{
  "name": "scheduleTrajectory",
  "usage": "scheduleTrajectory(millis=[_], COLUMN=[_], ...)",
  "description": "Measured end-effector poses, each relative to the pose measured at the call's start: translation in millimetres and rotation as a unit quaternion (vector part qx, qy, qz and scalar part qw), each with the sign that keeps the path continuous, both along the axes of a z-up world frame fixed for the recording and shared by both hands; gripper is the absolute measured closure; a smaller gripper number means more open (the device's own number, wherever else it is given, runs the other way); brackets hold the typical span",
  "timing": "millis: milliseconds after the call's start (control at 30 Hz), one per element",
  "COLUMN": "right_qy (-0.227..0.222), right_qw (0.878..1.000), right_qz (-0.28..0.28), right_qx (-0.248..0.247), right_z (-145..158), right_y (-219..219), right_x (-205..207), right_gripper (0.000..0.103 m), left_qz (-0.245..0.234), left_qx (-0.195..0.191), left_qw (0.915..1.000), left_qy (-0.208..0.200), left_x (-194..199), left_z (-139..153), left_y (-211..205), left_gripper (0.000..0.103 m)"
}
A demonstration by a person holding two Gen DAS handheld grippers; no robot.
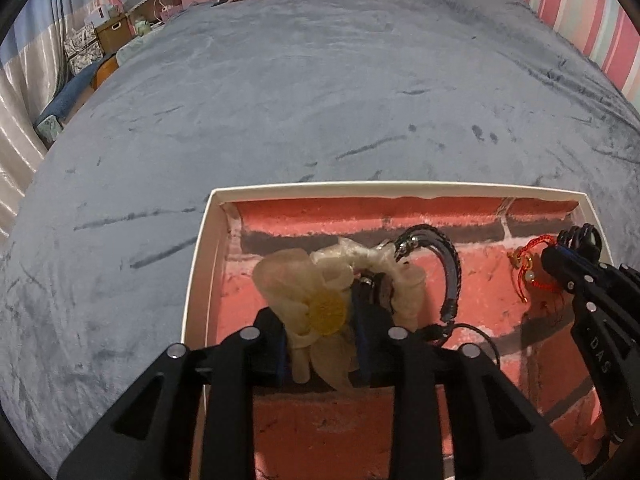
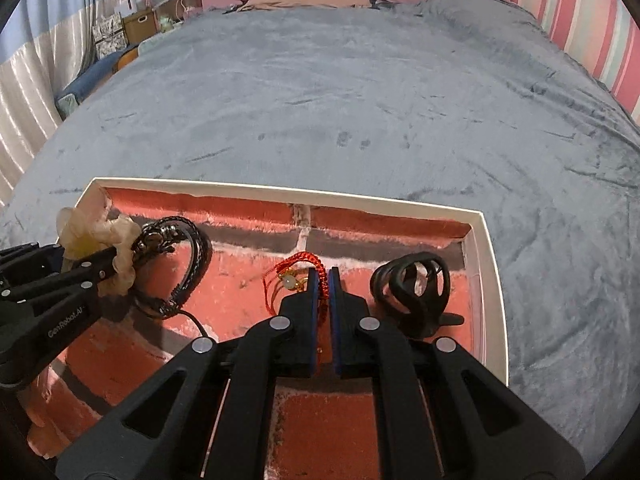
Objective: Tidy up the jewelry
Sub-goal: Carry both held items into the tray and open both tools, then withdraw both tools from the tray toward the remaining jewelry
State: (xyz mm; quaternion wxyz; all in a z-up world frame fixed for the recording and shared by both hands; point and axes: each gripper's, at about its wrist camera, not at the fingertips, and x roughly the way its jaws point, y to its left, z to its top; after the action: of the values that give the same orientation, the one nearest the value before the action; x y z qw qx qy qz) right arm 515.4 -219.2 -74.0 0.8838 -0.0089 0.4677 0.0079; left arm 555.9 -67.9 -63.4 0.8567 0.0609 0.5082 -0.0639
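Jewelry is found gathered in a white-rimmed tray (image 2: pixel 494 280) lined with a brick print, set on a grey blanket (image 1: pixel 320 80). A cream flower scrunchie (image 1: pixel 316 304) lies at the tray's left end, a black braided bracelet (image 2: pixel 192 264) just beside it, a red cord bracelet (image 2: pixel 296 272) near the middle, and a black claw clip (image 2: pixel 416 292) at the right end.

The left gripper (image 1: pixel 320 344) is seen with its jaws part way apart around the scrunchie; the blue pads appear to touch the fabric on both sides, so it is judged held, though lightly. The right gripper (image 2: pixel 323 312) is closed nearly together, with the red cord pinched between the pads.

Handling, as judged: the scrunchie is soft, light and compressible, best taken across its bunched middle. The red cord is thin, limp and apt to slip or snag; its woven band is the soundest hold, the pale bead being spared. The braided bracelet is semi-stiff and is best gripped across the braid, away from the metal clasp. The clip is rigid plastic, possibly brittle at the teeth, and is best taken by its body.

Writing: "GenRobot.AI" is read on the left gripper in the right view; "DAS" on the right gripper in the left view. No labels are legible on the jewelry
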Motion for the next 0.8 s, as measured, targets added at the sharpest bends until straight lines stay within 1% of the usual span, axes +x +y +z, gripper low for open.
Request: scheduleTrajectory(millis=[67,133,167,233,267,300,333,367,400,433,467,500,533,567,600,633,667,700,733,800], right_qy=[0.015,0.019,0.026,0.043,0.044,0.045,0.047,0.052,0.053,0.050,0.040,0.032,0.023,0.008,-0.001,-0.013,-0.025,-0.036,-0.043,-0.065], right_qw=[1.000,1.000,1.000,0.999,0.999,0.999,0.998,0.998,0.998,0.998,0.998,0.998,0.999,0.999,0.999,0.999,0.999,0.999,0.999,0.998], right_qz=[0.004,0.002,0.003,0.009,0.010,0.011,0.012,0.016,0.019,0.022,0.027,0.029,0.030,0.031,0.032,0.031,0.028,0.026,0.023,0.022], right_qx=[-0.005,-0.008,-0.009,-0.008,-0.013,-0.023,-0.026,-0.025,-0.024,-0.026,-0.032,-0.034,-0.035,-0.031,-0.029,-0.028,-0.029,-0.026,-0.023,-0.011], right_z=[-4,-4,-6,-10,-10,-10,-10,-9,-8,-4,4,10,18,30,38,47,57,66,73,89], right_y=[1,0,1,1,2,2,2,2,1,1,-1,-4,-8,-15,-19,-26,-33,-41,-47,-61], right_x=[2,3,4,6,5,4,3,1,-2,-6,-13,-18,-24,-35,-41,-51,-61,-72,-80,-107], right_gripper=[0.097,0.097,0.097,0.094,0.090,0.083,0.078,0.069,0.064,0.063,0.058,0.049,0.043,0.034,0.026,0.024,0.018,0.013,0.011,0.004], left_qz=[0.000,0.001,0.001,0.000,0.000,0.000,0.000,-0.003,-0.005,-0.009,-0.013,-0.017,-0.020,-0.022,-0.025,-0.025,-0.025,-0.023,-0.021,-0.020], left_qx=[0.005,0.015,0.022,0.030,0.029,0.024,0.022,0.019,0.017,0.014,0.012,0.010,0.004,-0.005,-0.019,-0.027,-0.034,-0.041,-0.047,-0.060], left_qw=[1.0000,0.9999,0.9998,0.9995,0.9996,0.9997,0.9998,0.9998,0.9998,0.9998,0.9998,0.9997,0.9996,0.9994,0.9989,0.9983,0.9974,0.9960,0.9946,0.9917], left_qy=[0.001,-0.002,-0.004,-0.005,-0.003,0.000,0.001,0.002,0.000,-0.005,-0.009,-0.013,-0.020,-0.026,-0.036,-0.046,-0.058,-0.076,-0.090,-0.112], left_x=[1,0,-1,-3,-4,-7,-9,-14,-18,-25,-30,-37,-45,-53,-63,-71,-79,-92,-101,-120], left_z=[0,1,3,5,6,9,11,15,18,24,29,34,42,49,60,68,77,88,97,112], left_y=[-1,-2,-2,-2,-2,-1,0,0,1,2,2,3,6,10,16,20,24,30,35,43], left_gripper=[0.071,0.063,0.057,0.055,0.055,0.054,0.053,0.047,0.044,0.043,0.040,0.038,0.037,0.035,0.031,0.028,0.023,0.021,0.018,0.015])
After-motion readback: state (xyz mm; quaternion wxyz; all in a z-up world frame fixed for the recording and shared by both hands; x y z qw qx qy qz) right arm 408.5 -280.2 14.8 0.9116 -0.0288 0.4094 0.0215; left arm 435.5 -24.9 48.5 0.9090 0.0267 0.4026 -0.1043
